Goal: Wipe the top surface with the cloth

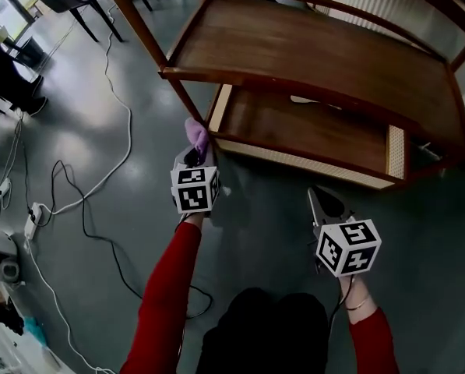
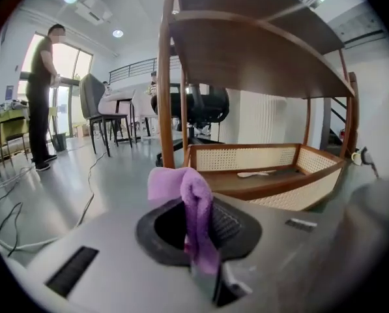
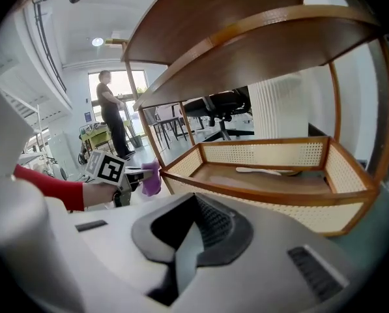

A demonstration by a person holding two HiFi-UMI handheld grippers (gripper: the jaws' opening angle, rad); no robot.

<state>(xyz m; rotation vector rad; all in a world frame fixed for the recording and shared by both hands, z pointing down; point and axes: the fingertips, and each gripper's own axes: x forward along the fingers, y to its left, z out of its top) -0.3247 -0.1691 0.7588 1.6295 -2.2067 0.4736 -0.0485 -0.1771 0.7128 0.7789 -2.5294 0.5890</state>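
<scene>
Gripping a bunched purple cloth point(image 1: 197, 135) between its jaws, the left tool point(image 1: 195, 153) hovers above the grey floor point(image 1: 100, 170), at 7 o'clock from the wooden shelf unit's bare top surface point(image 1: 318, 53). The right tool point(image 1: 324, 199), jaws together and empty, hangs at 6 o'clock from the lower shelf point(image 1: 294, 127), where 1 pale utensil point(image 3: 266, 171) lies.

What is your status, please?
Left hand-held gripper shut on purple cloth. Right hand-held gripper shut, empty. Top surface not yet touched, nothing on it.
</scene>
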